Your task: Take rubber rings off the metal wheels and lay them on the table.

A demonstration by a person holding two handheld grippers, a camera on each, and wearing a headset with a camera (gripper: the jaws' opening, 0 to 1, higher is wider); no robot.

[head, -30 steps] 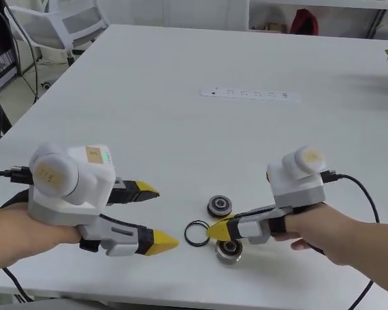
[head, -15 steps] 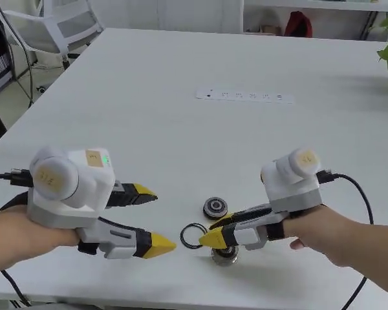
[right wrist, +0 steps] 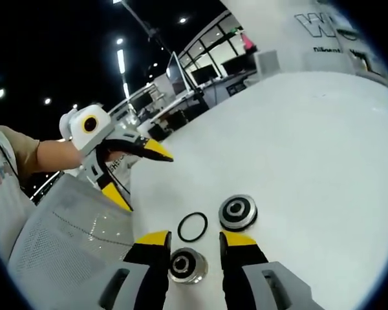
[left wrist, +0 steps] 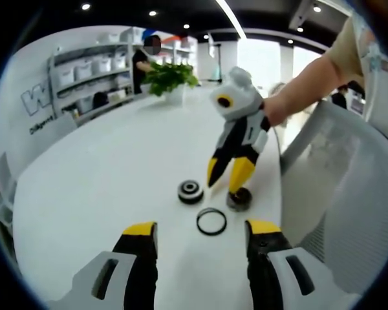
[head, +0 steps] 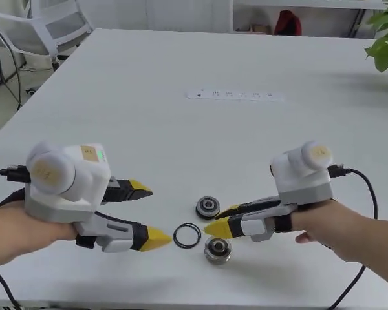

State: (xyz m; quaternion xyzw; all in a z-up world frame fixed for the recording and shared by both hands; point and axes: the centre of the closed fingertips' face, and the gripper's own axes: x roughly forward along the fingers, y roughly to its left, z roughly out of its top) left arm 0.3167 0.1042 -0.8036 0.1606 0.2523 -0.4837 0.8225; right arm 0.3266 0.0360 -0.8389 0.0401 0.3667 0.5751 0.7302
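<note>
Rubber-ring removal turns on your right gripper: its jaws stand spread and empty, straddling the nearer metal wheel, whose rim looks bare silver. Just past the tips a loose ring lies flat on the table, and beside it, forward and toward the right jaw, sits the second wheel, lying flat and seemingly wearing a dark ring. Your left gripper, also spread and empty, waits across the loose ring, so your right is nearer.

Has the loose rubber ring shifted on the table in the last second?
No. The rubber ring keeps its place just left of the far wheel and near wheel; the picture shifted with the camera.
</note>
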